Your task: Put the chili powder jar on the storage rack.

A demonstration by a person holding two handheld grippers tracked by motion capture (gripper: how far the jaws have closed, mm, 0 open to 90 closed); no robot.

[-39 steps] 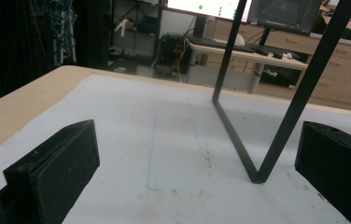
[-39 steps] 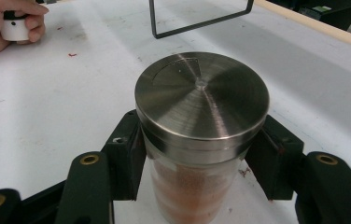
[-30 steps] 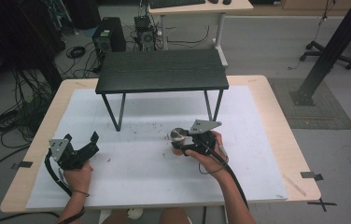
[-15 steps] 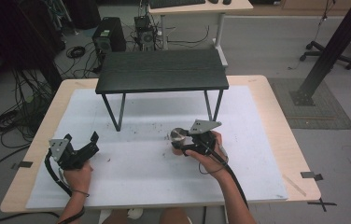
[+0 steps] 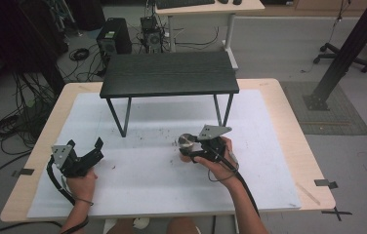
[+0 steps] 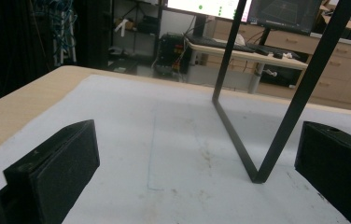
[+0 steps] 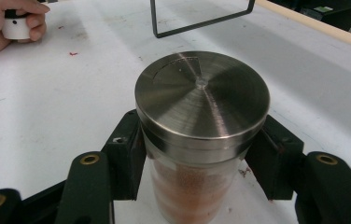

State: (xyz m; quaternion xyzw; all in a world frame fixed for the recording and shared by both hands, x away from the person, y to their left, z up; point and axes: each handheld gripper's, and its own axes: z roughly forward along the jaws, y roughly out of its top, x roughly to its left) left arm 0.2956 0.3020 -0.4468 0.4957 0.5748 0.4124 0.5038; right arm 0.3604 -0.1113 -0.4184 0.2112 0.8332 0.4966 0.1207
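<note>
Jar gripped, not yet lifted or placed.

We see the right gripper (image 7: 197,154) clamped on the clear glass shaker jar with brushed steel lid (image 7: 200,100), between its jaws, upright on the white mat (image 5: 147,170): long axis vertical, lid up. Left gripper (image 5: 85,148) rests apart, jaws wide and empty. Black shelf (image 5: 169,73) beyond looks the likely destination; transport remains.

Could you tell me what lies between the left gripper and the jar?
Nothing: in the high view, bare white mat separates the left gripper from the jar.
</note>
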